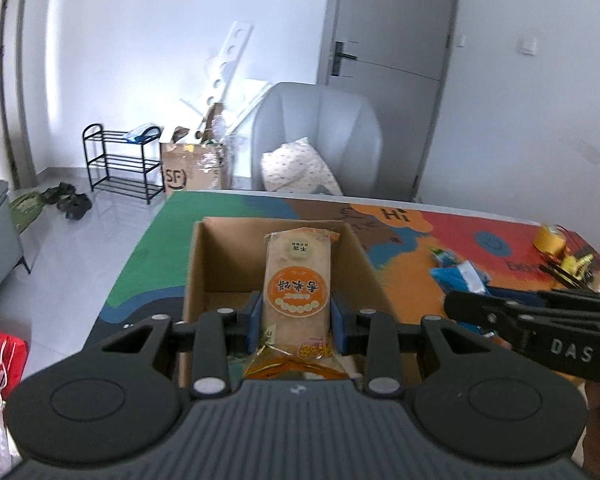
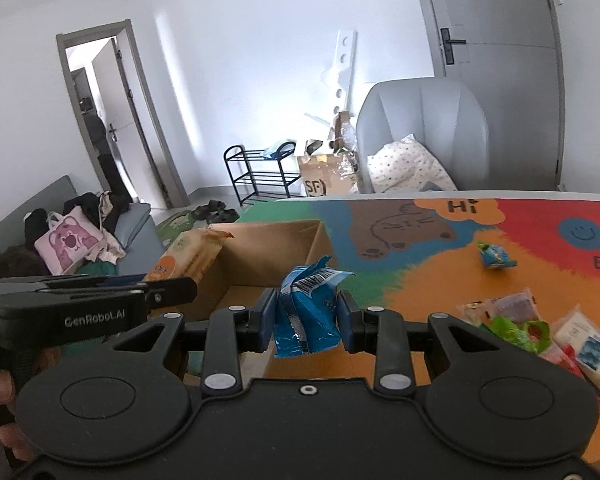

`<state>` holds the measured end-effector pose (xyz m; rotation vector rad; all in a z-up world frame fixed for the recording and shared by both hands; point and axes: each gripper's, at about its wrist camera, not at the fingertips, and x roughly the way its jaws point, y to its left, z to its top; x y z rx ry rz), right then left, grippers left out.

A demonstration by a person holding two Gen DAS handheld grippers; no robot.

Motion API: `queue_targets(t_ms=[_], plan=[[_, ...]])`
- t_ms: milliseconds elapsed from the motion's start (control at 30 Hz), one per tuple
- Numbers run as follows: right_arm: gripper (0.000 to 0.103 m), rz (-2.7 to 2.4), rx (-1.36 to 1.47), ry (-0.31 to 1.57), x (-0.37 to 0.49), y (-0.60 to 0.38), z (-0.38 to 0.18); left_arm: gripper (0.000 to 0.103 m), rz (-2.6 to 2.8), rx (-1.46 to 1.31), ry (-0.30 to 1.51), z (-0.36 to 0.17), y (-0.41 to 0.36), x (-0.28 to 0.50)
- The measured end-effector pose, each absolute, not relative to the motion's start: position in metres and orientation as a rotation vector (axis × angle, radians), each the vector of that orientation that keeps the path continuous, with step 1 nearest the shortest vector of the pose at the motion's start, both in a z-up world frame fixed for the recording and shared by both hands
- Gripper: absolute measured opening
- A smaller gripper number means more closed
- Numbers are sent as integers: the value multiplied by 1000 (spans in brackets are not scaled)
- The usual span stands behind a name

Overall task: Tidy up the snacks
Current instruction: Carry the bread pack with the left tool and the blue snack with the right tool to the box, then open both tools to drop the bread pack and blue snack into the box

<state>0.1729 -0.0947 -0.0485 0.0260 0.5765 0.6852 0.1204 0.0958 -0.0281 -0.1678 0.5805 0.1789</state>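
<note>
My left gripper [image 1: 297, 322] is shut on a long orange rice-cracker packet [image 1: 296, 280] and holds it above the open cardboard box [image 1: 204, 264]; the packet also shows in the right wrist view [image 2: 188, 258] over the box [image 2: 276, 248]. My right gripper [image 2: 307, 318] is shut on a crumpled blue snack packet [image 2: 306, 312], held just right of the box's near right corner. The right gripper also shows in the left wrist view [image 1: 540, 320] at the right, with the blue packet [image 1: 460, 278] beyond it.
The colourful mat [image 2: 440, 272] covers the table. Loose snacks lie at the right: a small blue packet [image 2: 494, 256], a green and pink packet [image 2: 516, 326], a white packet [image 2: 592, 352]. A yellow tape roll [image 1: 550, 238] stands far right. A grey armchair [image 1: 320, 136] stands beyond the table.
</note>
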Motion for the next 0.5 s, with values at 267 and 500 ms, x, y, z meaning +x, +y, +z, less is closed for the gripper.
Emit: queue_targets(t_ms=[267, 500], plan=[[31, 702, 21, 588, 184, -80, -51, 33, 208, -200, 595, -36, 116, 137], [31, 717, 18, 607, 192, -66, -55, 38, 227, -240, 575, -39, 126, 142]])
